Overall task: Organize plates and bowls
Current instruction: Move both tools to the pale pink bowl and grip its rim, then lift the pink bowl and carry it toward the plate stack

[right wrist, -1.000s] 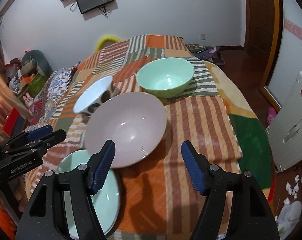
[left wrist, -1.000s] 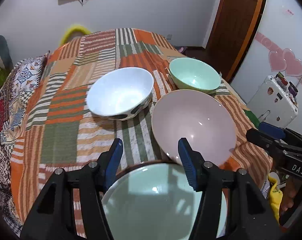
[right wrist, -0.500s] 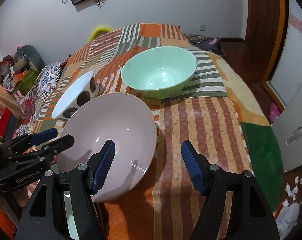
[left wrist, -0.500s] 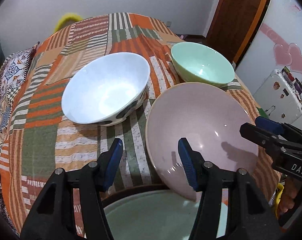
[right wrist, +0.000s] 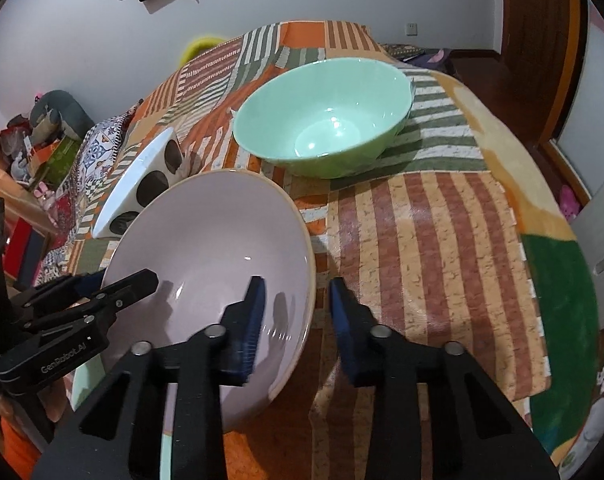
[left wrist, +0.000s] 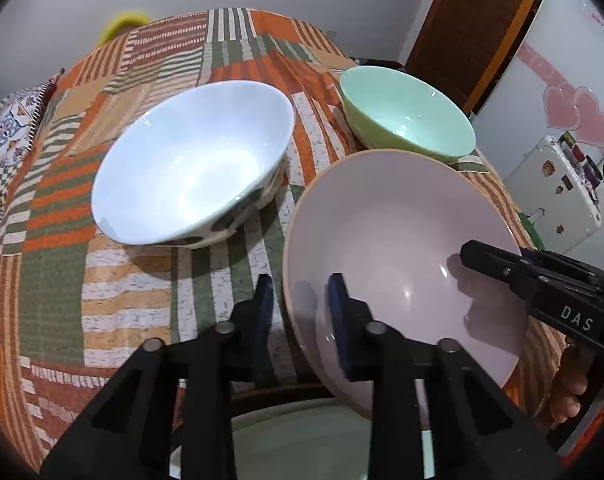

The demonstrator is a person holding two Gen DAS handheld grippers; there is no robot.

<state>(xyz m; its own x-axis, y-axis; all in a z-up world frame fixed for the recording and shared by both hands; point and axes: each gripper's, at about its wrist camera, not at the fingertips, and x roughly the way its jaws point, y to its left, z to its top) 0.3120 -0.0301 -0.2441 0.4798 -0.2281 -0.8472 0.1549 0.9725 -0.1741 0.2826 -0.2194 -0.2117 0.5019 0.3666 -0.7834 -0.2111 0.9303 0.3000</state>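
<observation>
A big pink bowl [left wrist: 402,248] [right wrist: 213,248] leans on the striped cloth, its near edge over a pale green plate [left wrist: 302,440]. My left gripper [left wrist: 299,308] straddles the bowl's left rim, one finger outside and one inside. Its jaws are closing, with a thin gap still showing at the outer finger. My right gripper [right wrist: 295,312] straddles the right rim the same way, jaws closing, and its inner finger is blurred. A white bowl with dark spots [left wrist: 189,168] and a mint green bowl [right wrist: 326,116] stand behind.
The striped orange and green cloth [right wrist: 422,260] covers a bed that drops away on the right to a wooden floor [right wrist: 478,64]. A white cabinet [left wrist: 554,196] stands by the right edge. Patterned pillows [right wrist: 97,148] and clutter lie to the left.
Both grippers have moved forward and down to the pink bowl. Their jaws have narrowed from wide apart to close around its rim on either side.
</observation>
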